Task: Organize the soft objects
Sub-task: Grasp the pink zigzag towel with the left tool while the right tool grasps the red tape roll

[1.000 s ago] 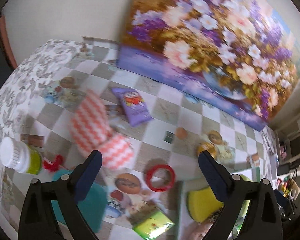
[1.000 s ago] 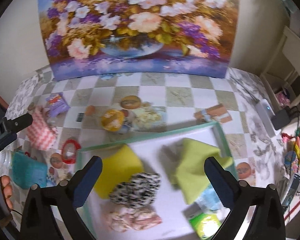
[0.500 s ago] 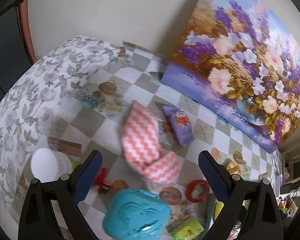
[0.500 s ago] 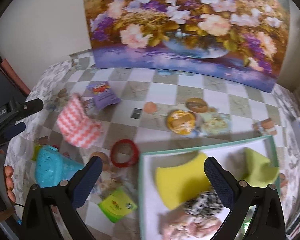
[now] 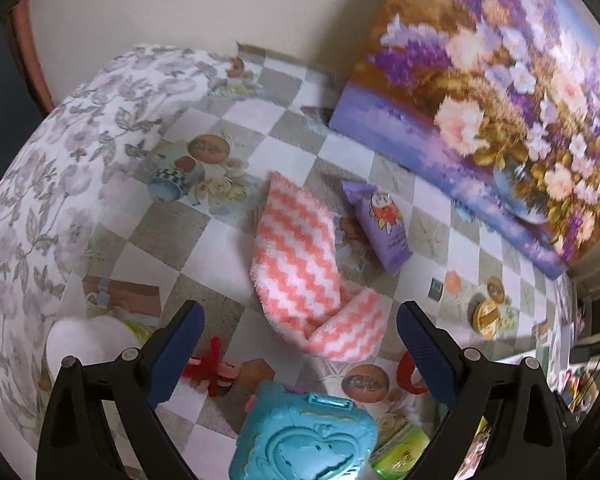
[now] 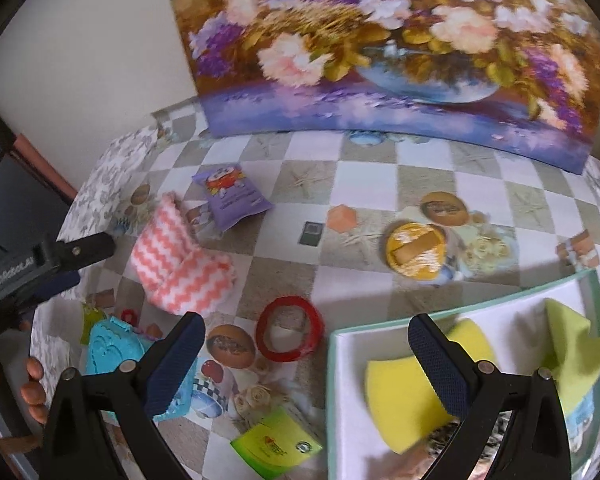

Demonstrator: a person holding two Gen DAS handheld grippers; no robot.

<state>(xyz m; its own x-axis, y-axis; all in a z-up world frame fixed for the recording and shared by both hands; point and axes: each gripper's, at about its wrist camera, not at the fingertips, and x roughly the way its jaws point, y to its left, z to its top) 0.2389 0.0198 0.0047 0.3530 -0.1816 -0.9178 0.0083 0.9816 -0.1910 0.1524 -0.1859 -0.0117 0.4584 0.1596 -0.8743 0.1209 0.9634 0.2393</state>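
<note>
A pink-and-white zigzag fuzzy cloth (image 5: 300, 268) lies folded on the checkered tablecloth, ahead of my open, empty left gripper (image 5: 298, 350). It also shows in the right wrist view (image 6: 180, 264) at left. My right gripper (image 6: 306, 360) is open and empty above the table near the green-rimmed white tray (image 6: 332, 400). The tray holds a yellow sponge (image 6: 404, 392), a lime cloth (image 6: 572, 352) and a black-and-white patterned soft item, partly hidden at the frame bottom. The left gripper's body (image 6: 40, 264) shows at the far left.
A purple snack packet (image 5: 382, 224) lies right of the cloth. A turquoise plastic case (image 5: 308, 440), red ring (image 6: 290, 334), red pipe-cleaner piece (image 5: 210, 368), white-lidded jar (image 5: 84, 344), green packet (image 6: 276, 446) and yellow round tin (image 6: 416, 250) lie around. A flower painting (image 6: 380, 40) leans on the wall.
Both grippers have swung left. The zigzag cloth now sits centred ahead of the left gripper. In the right view the tray has slid toward the lower right corner.
</note>
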